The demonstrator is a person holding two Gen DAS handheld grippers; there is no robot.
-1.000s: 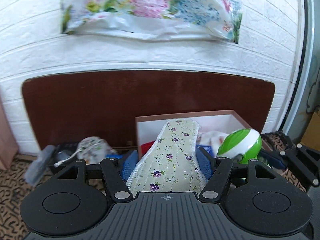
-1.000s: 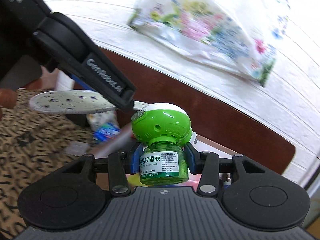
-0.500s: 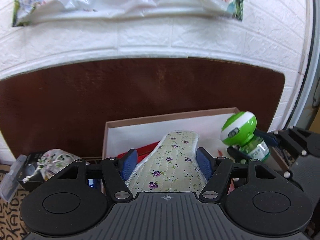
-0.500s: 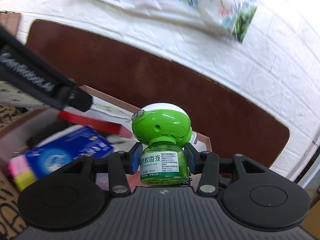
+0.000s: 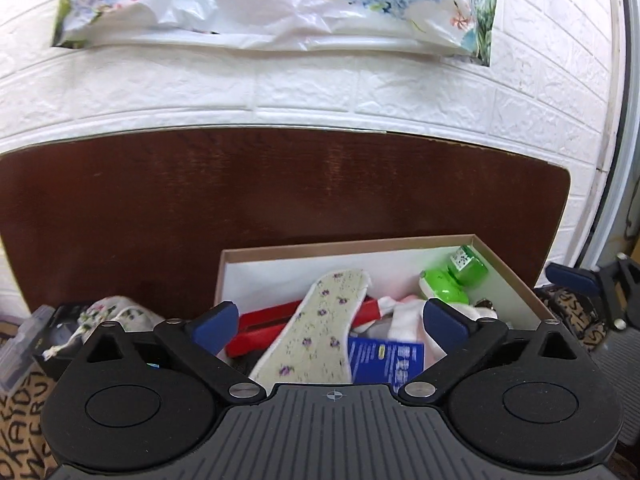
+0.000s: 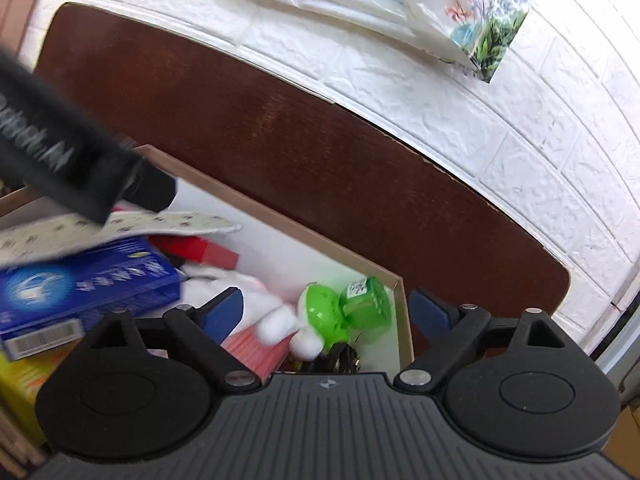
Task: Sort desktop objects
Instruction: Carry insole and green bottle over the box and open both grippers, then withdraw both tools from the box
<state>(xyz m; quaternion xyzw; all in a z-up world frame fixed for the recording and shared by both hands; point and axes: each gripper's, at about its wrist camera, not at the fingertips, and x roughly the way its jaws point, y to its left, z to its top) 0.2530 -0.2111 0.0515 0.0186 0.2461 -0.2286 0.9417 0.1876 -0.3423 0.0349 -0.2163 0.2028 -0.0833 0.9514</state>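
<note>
A cardboard box (image 5: 348, 246) (image 6: 280, 216) with a white inside stands against a dark brown board. The floral insole (image 5: 316, 332) (image 6: 120, 226) lies in it across a red box (image 5: 260, 324) and a blue box (image 5: 386, 360) (image 6: 84, 284). The green mosquito-liquid bottle (image 5: 452, 280) (image 6: 344, 312) lies on its side in the box's far right corner. My left gripper (image 5: 332, 320) is above the insole, its jaws opening wide, pads off it. My right gripper (image 6: 326, 310) hangs over the bottle, jaws opening, nothing pressed between them.
White soft cloth (image 6: 256, 296) and a yellow box (image 6: 20, 384) also fill the box. A drawstring floral pouch (image 5: 108, 316) and a dark case sit left of it on a patterned cloth (image 5: 16, 448). A floral plastic bag (image 5: 280, 0) hangs on the white brick wall.
Both grippers opened. The insole dropped from the left gripper into the box, and the green bottle left the right gripper and tipped onto its side in the box's corner.
</note>
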